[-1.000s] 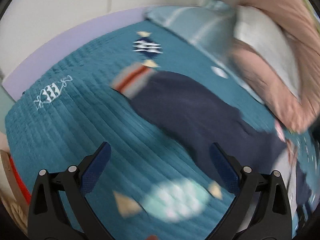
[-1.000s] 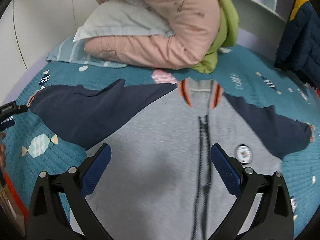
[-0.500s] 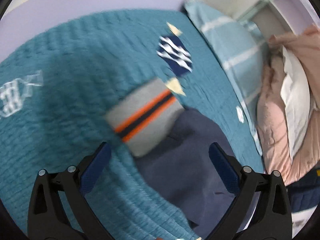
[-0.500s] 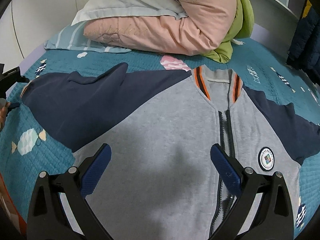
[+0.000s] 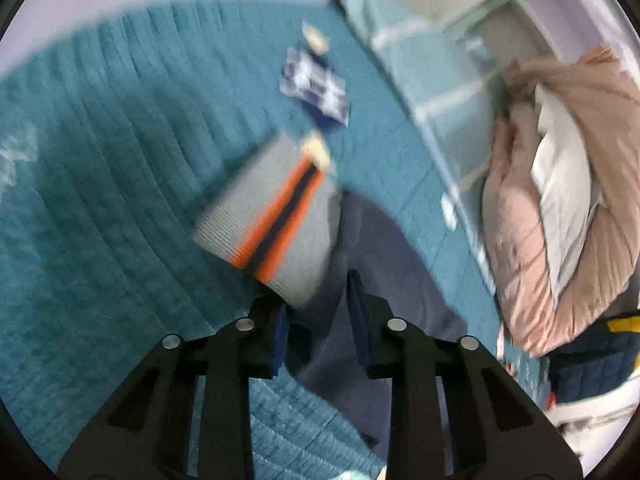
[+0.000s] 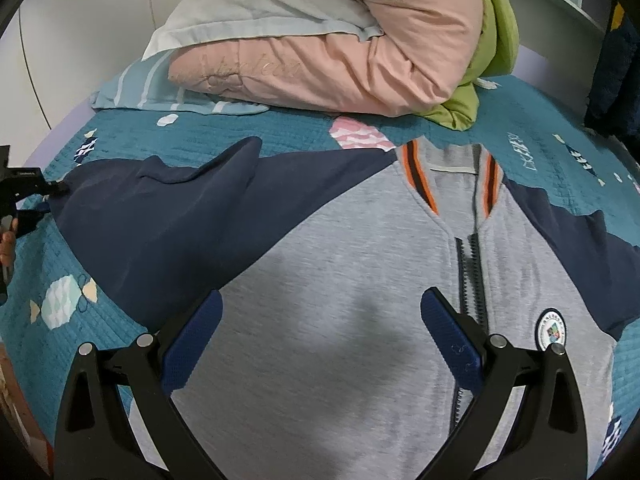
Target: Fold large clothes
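Observation:
A grey zip jacket (image 6: 340,320) with navy sleeves lies face up on the teal bedspread (image 6: 60,264). Its left navy sleeve (image 6: 160,208) stretches out to the left. In the left wrist view my left gripper (image 5: 318,312) is closed on the navy sleeve (image 5: 384,264) just below its grey cuff (image 5: 268,216) with orange and navy stripes. The same gripper shows at the left edge of the right wrist view (image 6: 24,196). My right gripper (image 6: 320,336) is open and empty above the grey chest, left of the zip (image 6: 470,276).
A pink quilt (image 6: 340,48) and a white pillow (image 6: 248,12) are piled at the head of the bed, with a green cover (image 6: 488,60) beside them. A dark jacket (image 6: 616,60) hangs at the far right. A lilac bed edge (image 5: 120,0) borders the spread.
My left gripper has moved in to the sleeve end and closed from wide open onto the cloth by the cuff. My right gripper has drifted slightly closer over the jacket's chest and stays open.

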